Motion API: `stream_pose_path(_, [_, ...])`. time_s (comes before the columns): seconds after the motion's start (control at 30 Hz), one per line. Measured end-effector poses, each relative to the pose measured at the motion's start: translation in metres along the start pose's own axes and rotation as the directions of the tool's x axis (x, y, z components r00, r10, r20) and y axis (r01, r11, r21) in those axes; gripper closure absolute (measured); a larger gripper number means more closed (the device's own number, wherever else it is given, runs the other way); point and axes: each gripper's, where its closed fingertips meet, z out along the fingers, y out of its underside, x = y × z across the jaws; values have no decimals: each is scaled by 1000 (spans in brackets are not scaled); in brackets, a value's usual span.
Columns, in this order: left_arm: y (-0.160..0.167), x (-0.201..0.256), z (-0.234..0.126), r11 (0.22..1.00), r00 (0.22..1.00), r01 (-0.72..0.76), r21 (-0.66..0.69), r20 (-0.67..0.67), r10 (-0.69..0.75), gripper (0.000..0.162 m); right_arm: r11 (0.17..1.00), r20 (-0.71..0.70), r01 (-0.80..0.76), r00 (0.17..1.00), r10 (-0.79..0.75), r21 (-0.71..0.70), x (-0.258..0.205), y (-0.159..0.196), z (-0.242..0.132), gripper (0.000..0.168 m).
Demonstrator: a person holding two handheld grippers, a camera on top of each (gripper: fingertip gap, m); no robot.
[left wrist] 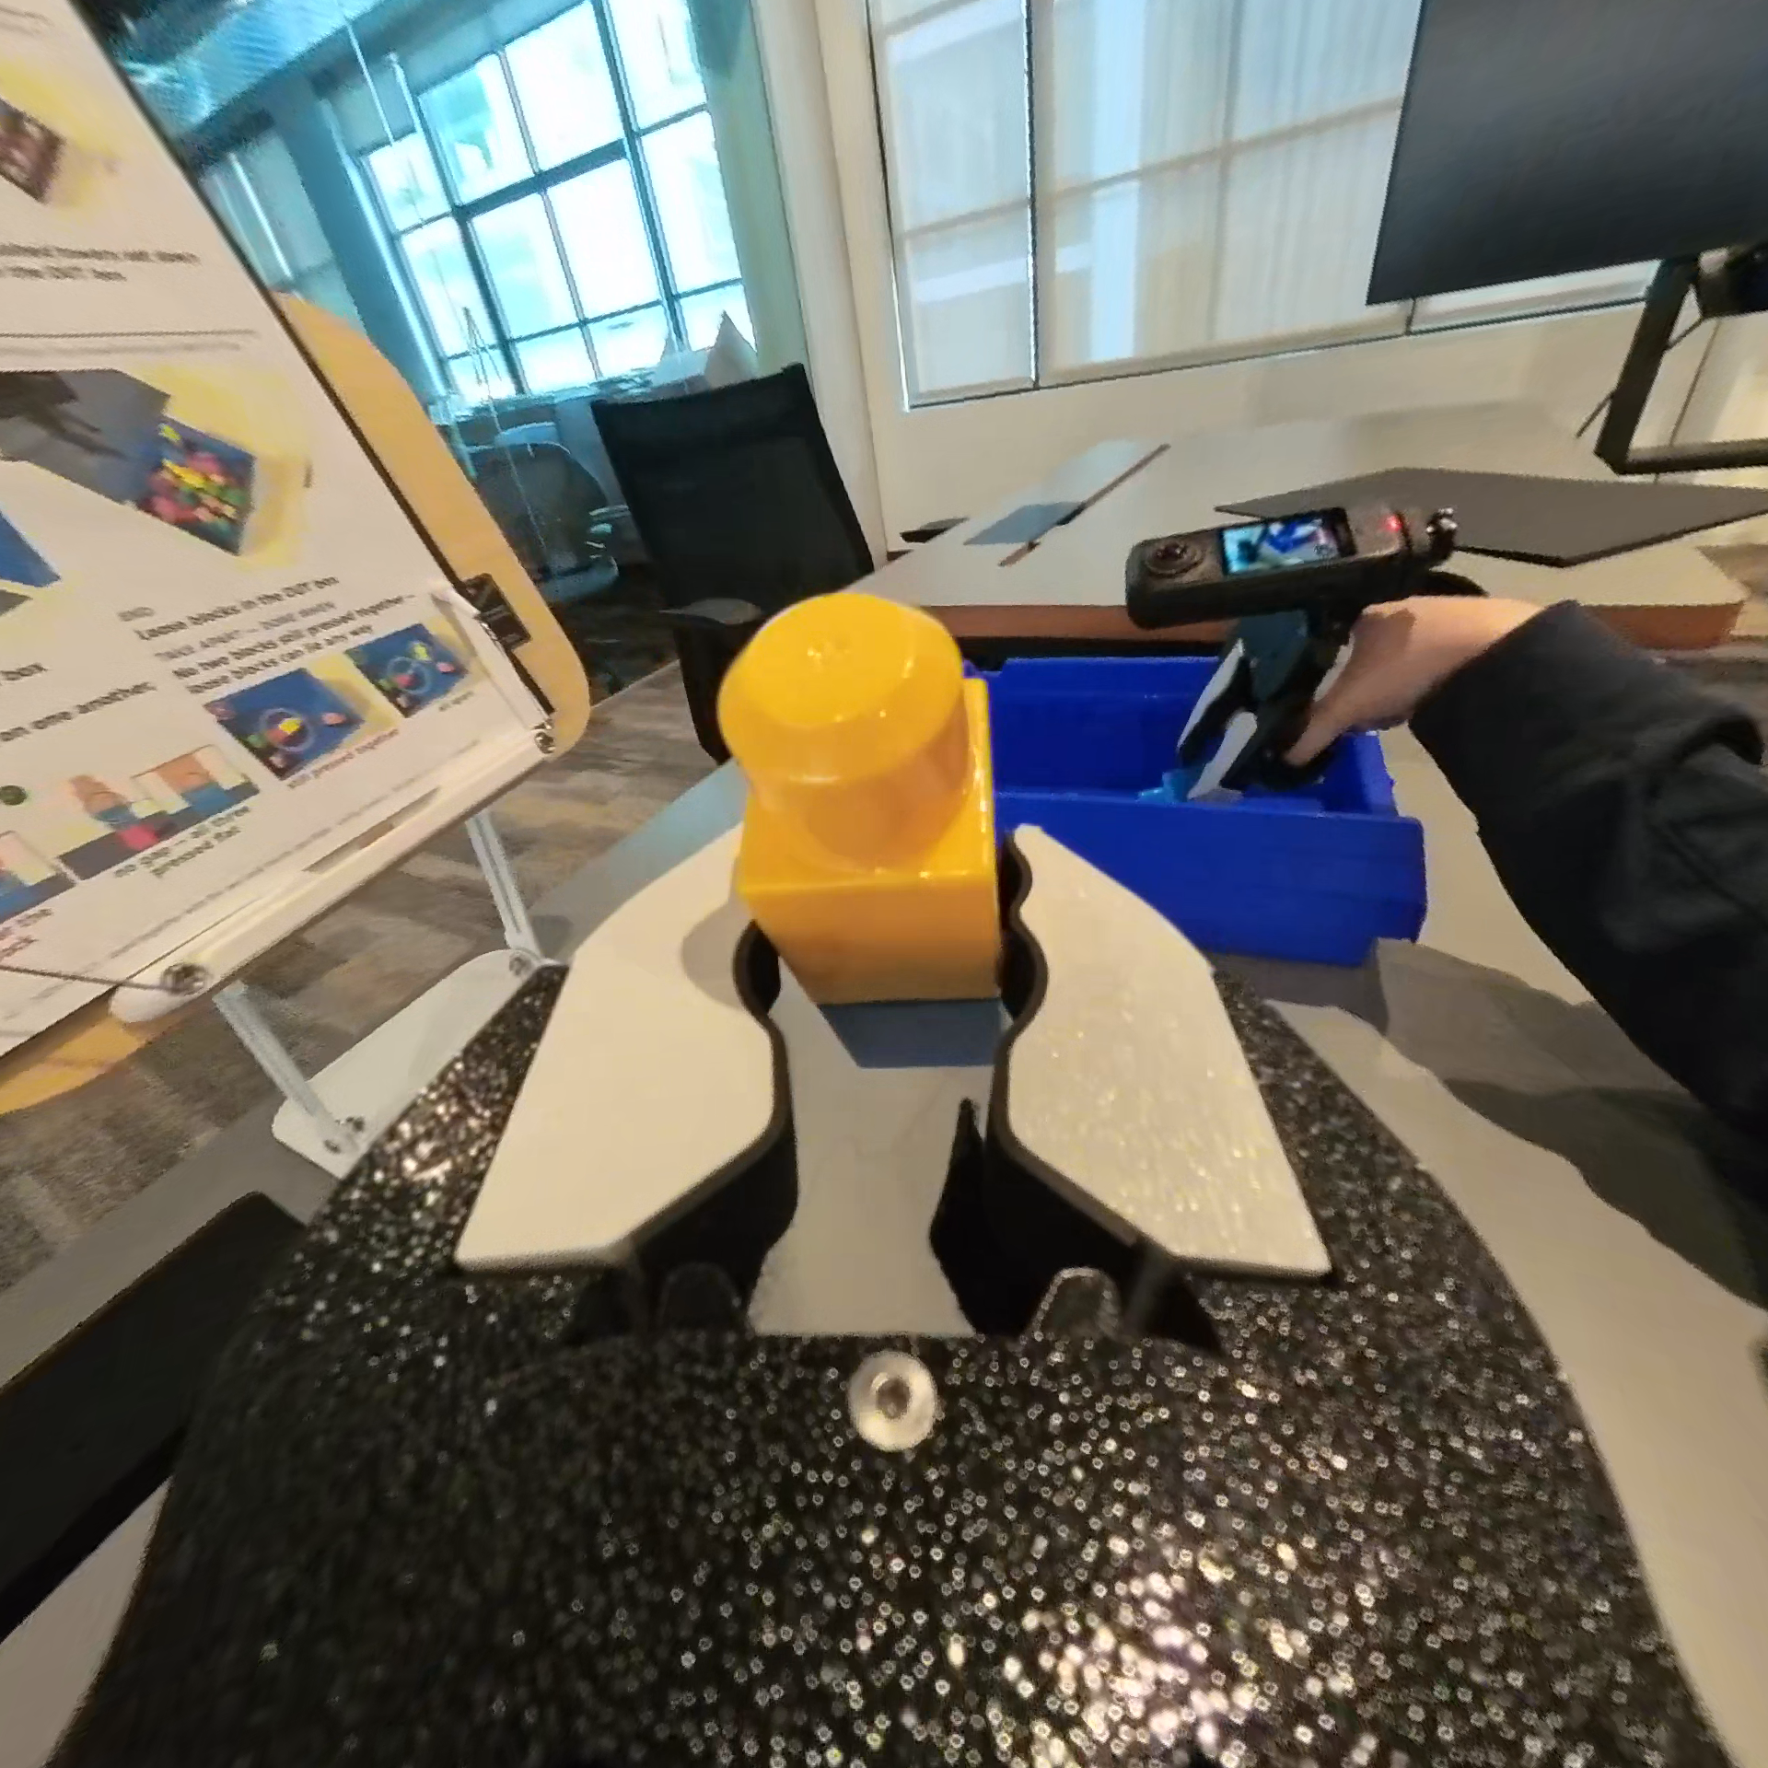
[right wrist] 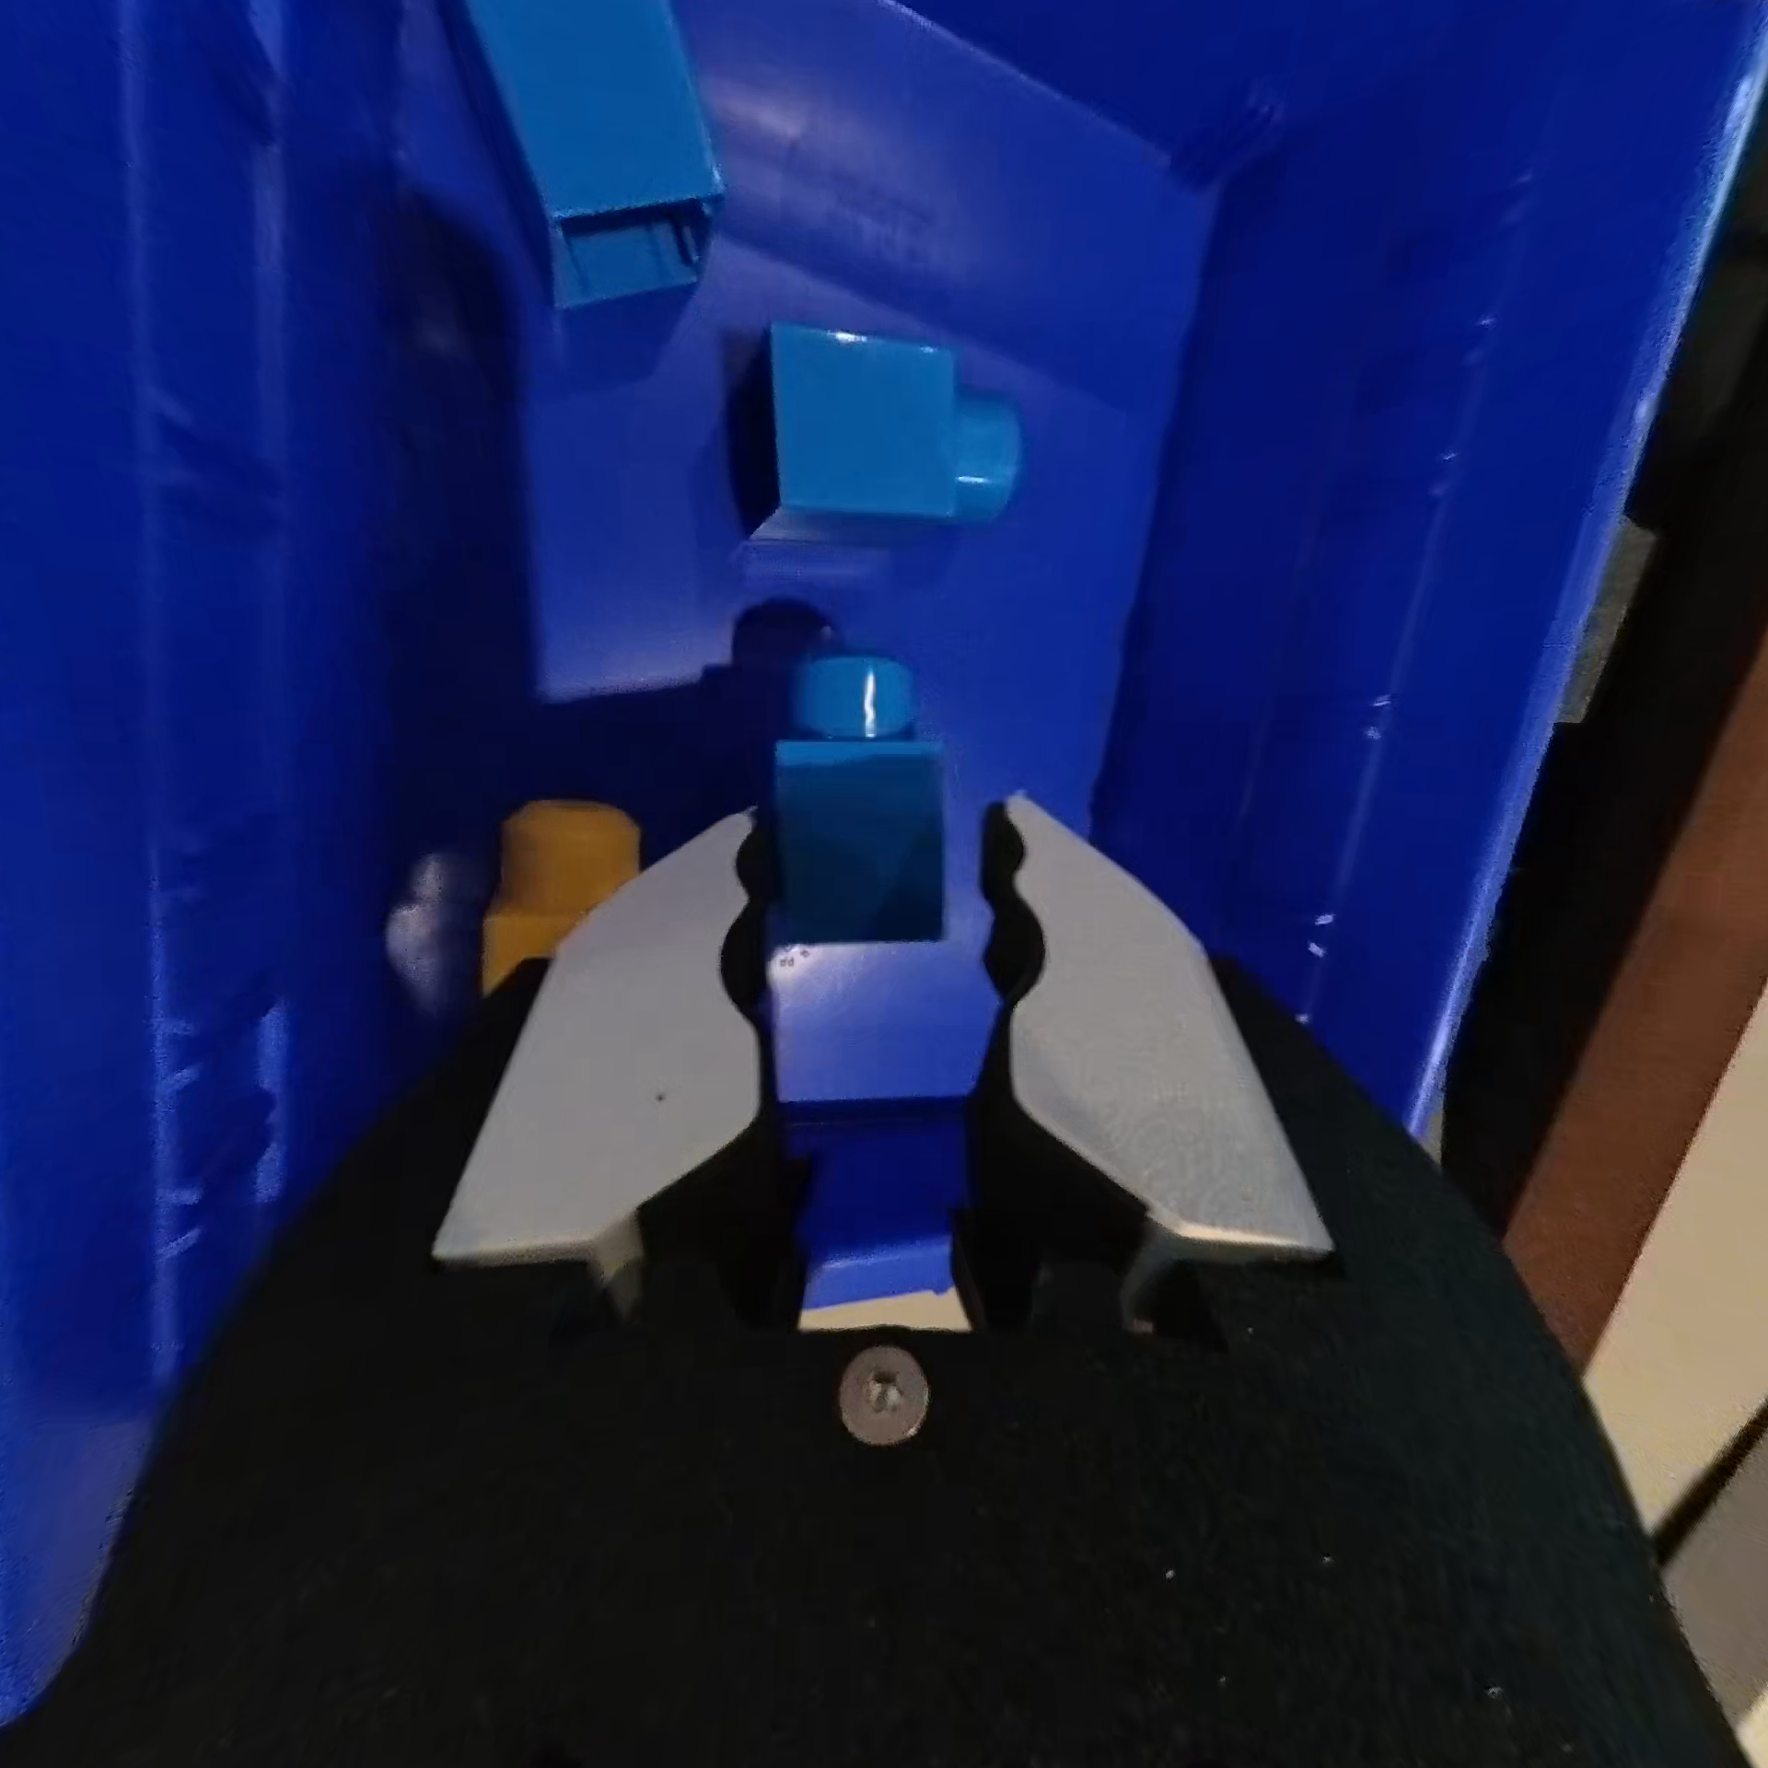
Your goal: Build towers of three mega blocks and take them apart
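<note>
- My left gripper pinches the yellow block by its square body; its long axis runs upright, stud up and tipped slightly toward the camera.
- It sits at the fingertips, above the grey table, with the blue bin just beyond on the right.
- My right gripper reaches down into that bin, its fingers spread around a blue block whose stud points away from me; I cannot tell whether they touch it.
- Farther in lie a second blue block, stud pointing right, and a longer blue block; a yellow one sits at near left.
</note>
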Motion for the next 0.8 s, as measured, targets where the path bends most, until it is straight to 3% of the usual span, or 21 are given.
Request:
stream_pose_path(0.1, [5,6,5,1000,1000,-11,-22,-28,10,119,999,-14,3,1000,-2,53,-2,-12,-15,99])
stream_pose_path(0.17, [8,11,8,999,999,-27,-40,-46,25,119,987,1,45,999,-46,155,-14,-32,-36,91])
stream_pose_path(0.23, [11,16,10,996,996,-56,-63,-69,52,119,929,21,132,989,-148,345,-38,-64,-67,100])
stream_pose_path(0.3, [16,24,13,992,991,-95,-89,-101,86,119,779,74,220,944,-322,587,-83,-98,-110,96])
stream_pose_path(0.4, [26,35,17,977,978,-163,-139,-153,142,119,477,87,217,839,-537,852,-142,-123,-180,99])
stream_pose_path(0.47, [34,47,19,961,961,-218,-171,-212,181,119,238,57,129,763,-643,963,-177,-130,-227,105])
stream_pose_path(0.53, [42,57,22,943,943,-263,-205,-261,207,119,117,30,75,705,-709,990,-203,-130,-253,112])
stream_pose_path(0.6, [49,65,25,926,928,-299,-231,-294,227,119,87,-14,119,661,-750,989,-223,-128,-254,115])
stream_pose_path(0.67, [53,71,26,913,916,-327,-245,-320,242,119,109,-39,197,625,-780,974,-236,-127,-241,114])
stream_pose_path(0.8, [55,81,27,903,895,-359,-238,-362,261,119,119,0,174,563,-826,977,-251,-123,-238,124])
